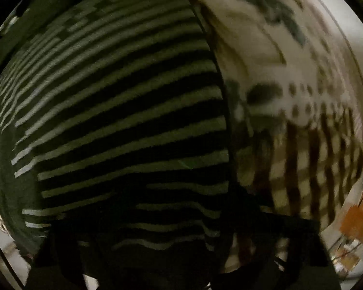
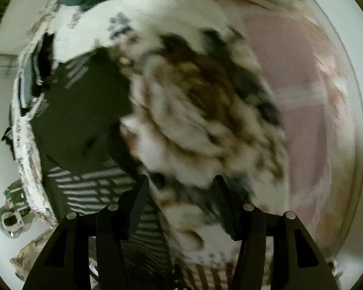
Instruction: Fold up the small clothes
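Left wrist view: my left gripper (image 1: 181, 261) sits low in shadow, right down on the striped garment (image 1: 121, 120), a black-and-pale knit filling most of the frame. Fingers too dark to read; can't tell whether they pinch the cloth or just rest on it. Right of the striped garment: a patterned bedspread (image 1: 278, 72), blurred.

Right wrist view: my right gripper (image 2: 181, 205) has jaws parted, nothing pinched. Below them a blurred brown-and-white patterned cloth (image 2: 193, 108), lying beside the striped garment (image 2: 84, 181), which shows left of the jaws. Pink sheet (image 2: 302, 84) further right of that.

Judgement: grab phase, fold not started. Next: confirm the left pinch on a striped edge, bring the right onto a matching edge, then lift together.
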Available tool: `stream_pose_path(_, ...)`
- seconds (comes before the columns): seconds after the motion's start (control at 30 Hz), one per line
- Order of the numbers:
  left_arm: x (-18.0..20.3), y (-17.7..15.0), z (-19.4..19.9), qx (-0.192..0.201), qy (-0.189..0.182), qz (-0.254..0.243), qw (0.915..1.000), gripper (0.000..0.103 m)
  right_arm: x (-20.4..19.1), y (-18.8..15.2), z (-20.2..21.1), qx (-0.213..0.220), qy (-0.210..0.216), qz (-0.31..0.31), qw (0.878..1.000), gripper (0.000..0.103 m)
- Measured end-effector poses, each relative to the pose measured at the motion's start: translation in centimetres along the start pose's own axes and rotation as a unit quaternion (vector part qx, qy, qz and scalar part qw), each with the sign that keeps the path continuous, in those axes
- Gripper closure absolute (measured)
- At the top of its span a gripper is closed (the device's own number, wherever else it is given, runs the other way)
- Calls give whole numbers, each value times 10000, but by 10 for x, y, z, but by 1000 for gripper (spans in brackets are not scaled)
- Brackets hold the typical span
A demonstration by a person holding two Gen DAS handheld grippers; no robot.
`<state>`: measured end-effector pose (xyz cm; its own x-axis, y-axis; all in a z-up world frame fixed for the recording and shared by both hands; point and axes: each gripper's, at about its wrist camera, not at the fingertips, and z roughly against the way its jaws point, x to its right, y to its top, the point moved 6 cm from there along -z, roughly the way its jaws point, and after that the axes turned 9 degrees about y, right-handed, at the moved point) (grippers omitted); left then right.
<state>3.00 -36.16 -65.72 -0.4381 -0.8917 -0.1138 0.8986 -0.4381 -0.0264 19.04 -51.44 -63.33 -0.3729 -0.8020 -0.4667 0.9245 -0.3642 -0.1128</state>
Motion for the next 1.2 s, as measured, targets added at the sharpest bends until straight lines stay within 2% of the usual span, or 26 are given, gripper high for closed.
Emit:
stream_pose_path(0.03,-5,2,4,89,-39,56,9999,79,-9,11,-3,25,60,105,9999,46)
stream_pose_path(0.1,-14,7,11,223,-135,200,9995,96,-30,35,-11,94,184,360,9991,46)
stream_pose_path(0.17,-24,9,15,276,-309,365,9985,98,-51,68,-24,163,297,529,9980,46)
stream_pose_path(0.23,-33,13,21,366,-287,421,9980,98,-65,94,-36,190,447,552,9973,46)
stream_pose_path(0.33,-50,15,34,519,-234,573,9967,99,-81,135,-59,148,439,466,9978,46)
stream_pose_path(0.47,-73,15,49,708,-217,827,9938,99,-84,170,-101,-324,334,157,9988,46)
stream_pose_path(0.53,-80,8,61,784,-191,949,9922,99,-87,175,-122,-606,573,-52,9965,48)
stream_pose_path(0.57,-86,7,64,811,-170,988,9917,99,-90,176,-127,-603,572,-123,9965,55)
stream_pose_path(0.6,-92,6,67,842,-142,1017,9911,99,-93,177,-128,-515,577,-118,9969,79)
stream_pose_path(0.63,-99,-2,70,903,-95,1053,9903,99,-97,177,-127,-472,580,-120,9971,96)
stream_pose_path(0.83,-144,-22,96,1028,-218,1558,9822,99,-131,165,-106,-160,341,-23,9993,97)
stream_pose_path(0.93,-172,-25,107,1049,-458,2006,9730,99,-160,160,-83,-47,230,113,9997,97)
stream_pose_path(1.03,-197,-34,112,1011,-633,2274,9665,99,-202,151,-66,-44,28,434,9990,97)
stream_pose_path(1.1,-223,-45,116,1034,-645,2404,9630,99,-240,142,-60,-91,-194,753,9969,97)
stream_pose_path(1.2,-272,-65,111,998,-694,2778,9529,99,-297,131,-58,-126,-343,1112,9931,97)
